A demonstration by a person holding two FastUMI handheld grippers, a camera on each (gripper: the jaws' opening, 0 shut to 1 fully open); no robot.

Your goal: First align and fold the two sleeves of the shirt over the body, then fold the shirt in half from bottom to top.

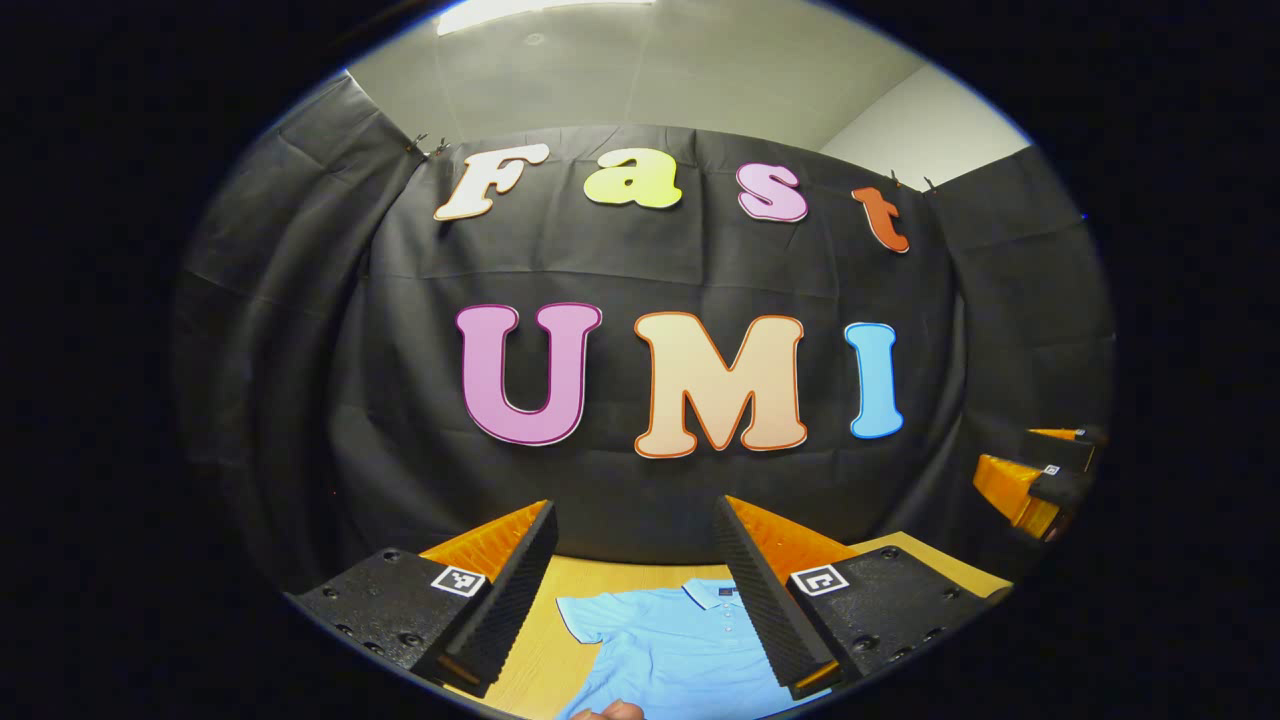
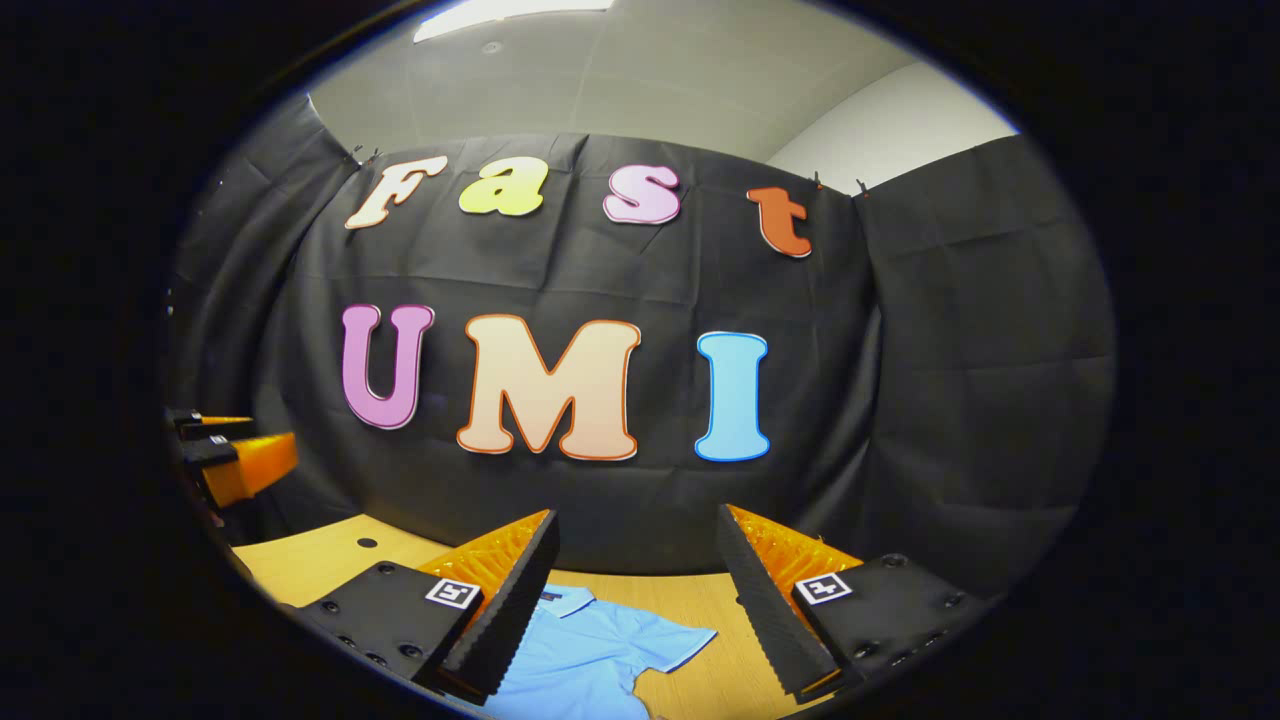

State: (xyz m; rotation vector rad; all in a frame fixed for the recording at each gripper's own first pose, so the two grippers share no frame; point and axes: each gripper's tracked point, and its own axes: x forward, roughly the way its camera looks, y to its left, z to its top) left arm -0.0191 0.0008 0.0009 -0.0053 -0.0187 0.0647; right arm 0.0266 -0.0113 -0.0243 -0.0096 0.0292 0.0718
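A: Item count?
B: One shirt (image 1: 670, 645), two claws.

A: Claw state?
B: Left claw (image 1: 635, 590): fingers wide apart, holding nothing, raised above the shirt. Right claw (image 2: 635, 600): same, spread and touching nothing.

A: Shirt condition and location?
B: Light blue polo, lying flat on the wooden surface (image 2: 310, 560), collar toward the far wall, short sleeves spread outward, buttons visible.

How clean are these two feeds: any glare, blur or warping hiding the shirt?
Left gripper view: sharp, evenly lit, no glare on the shirt; fisheye bends the table edge. Right gripper view: equally sharp; the ceiling light is blown out, the shirt cropped at the bottom.
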